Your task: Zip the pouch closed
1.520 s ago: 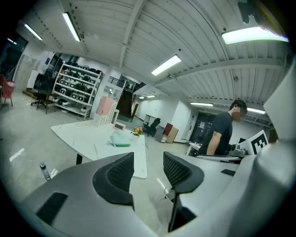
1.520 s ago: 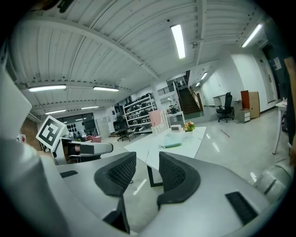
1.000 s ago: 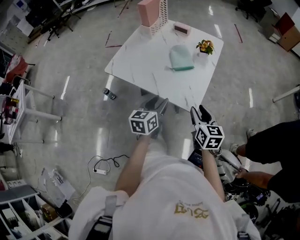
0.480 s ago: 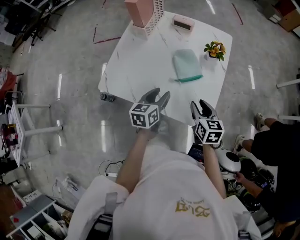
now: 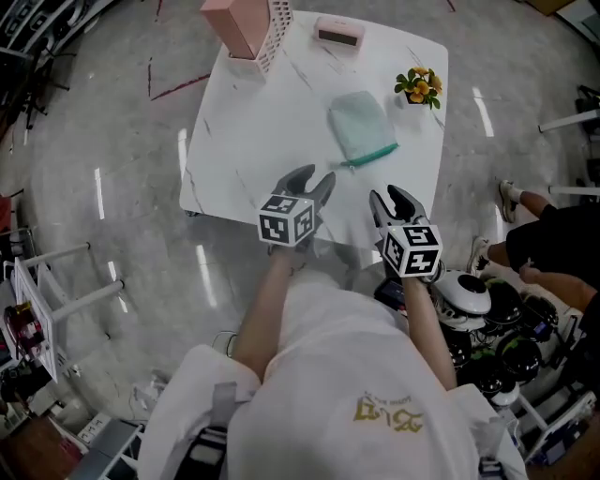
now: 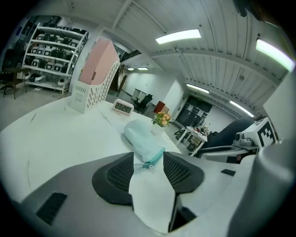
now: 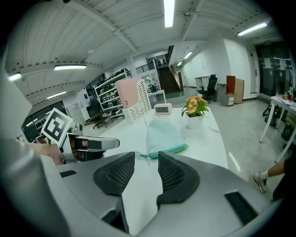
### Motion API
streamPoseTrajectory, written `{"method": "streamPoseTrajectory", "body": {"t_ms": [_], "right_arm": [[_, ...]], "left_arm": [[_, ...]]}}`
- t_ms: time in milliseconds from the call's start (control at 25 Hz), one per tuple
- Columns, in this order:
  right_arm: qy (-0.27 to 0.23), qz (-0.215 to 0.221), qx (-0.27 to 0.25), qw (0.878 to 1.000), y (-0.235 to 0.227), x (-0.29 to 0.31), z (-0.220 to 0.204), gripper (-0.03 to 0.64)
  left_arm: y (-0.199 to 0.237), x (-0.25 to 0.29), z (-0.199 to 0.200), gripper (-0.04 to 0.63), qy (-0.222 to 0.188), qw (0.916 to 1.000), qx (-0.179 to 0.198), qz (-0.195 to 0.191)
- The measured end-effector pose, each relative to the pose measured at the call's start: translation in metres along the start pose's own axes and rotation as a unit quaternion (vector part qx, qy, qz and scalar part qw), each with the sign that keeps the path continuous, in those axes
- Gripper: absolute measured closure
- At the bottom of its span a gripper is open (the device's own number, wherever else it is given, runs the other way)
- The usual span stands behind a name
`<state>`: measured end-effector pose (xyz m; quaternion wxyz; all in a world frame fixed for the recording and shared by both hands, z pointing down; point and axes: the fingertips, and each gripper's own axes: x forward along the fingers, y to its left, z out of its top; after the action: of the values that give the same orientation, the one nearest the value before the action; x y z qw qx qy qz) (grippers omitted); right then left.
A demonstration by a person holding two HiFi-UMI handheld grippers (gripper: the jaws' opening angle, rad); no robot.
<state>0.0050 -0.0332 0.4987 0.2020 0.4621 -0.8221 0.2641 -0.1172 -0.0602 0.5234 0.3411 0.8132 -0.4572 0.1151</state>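
At the upper left of the head view, the pink file holder (image 5: 239,23) and the white table (image 5: 253,122) now sit closer to you than a second ago, because you have carried both grippers forward and down to the table's near edge. Your left gripper (image 5: 312,176) was over the floor then; now its tips reach over the edge, jaws apart with nothing between them. In the left gripper view, the zipper pull (image 6: 152,168) shows through the gap, still ahead of the pads.

The mint green pouch (image 5: 361,127) has not moved. It lies flat at the upper centre, untouched, with its zipped edge towards you.

Your right gripper (image 5: 389,195) has come in beside the left, and its jaws now stand wide and empty. In the right gripper view, the zipper pull (image 7: 148,158) lines up between them. The flower pot (image 5: 419,86) stays at the far right corner.

I judge that the approach is nearly done, and zipping has not begun. One gripper must steady the pouch while the other takes the pull.
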Motion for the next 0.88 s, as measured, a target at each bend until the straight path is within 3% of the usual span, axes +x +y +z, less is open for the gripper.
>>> {"method": "streamPoseTrajectory", "body": {"t_ms": [320,880], "right_arm": [[-0.001,-0.013,0.005,1.000,-0.007,0.003,0.003,0.449],[0.042,0.030,-0.003,0.999,-0.009,0.035,-0.004,0.457]], "left_arm": [[-0.005,0.019,-0.008,0.379,0.034,0.9983,0.045,-0.014],[-0.004,0.042,-0.015,0.380,0.082,0.9928,0.086,-0.013]]}}
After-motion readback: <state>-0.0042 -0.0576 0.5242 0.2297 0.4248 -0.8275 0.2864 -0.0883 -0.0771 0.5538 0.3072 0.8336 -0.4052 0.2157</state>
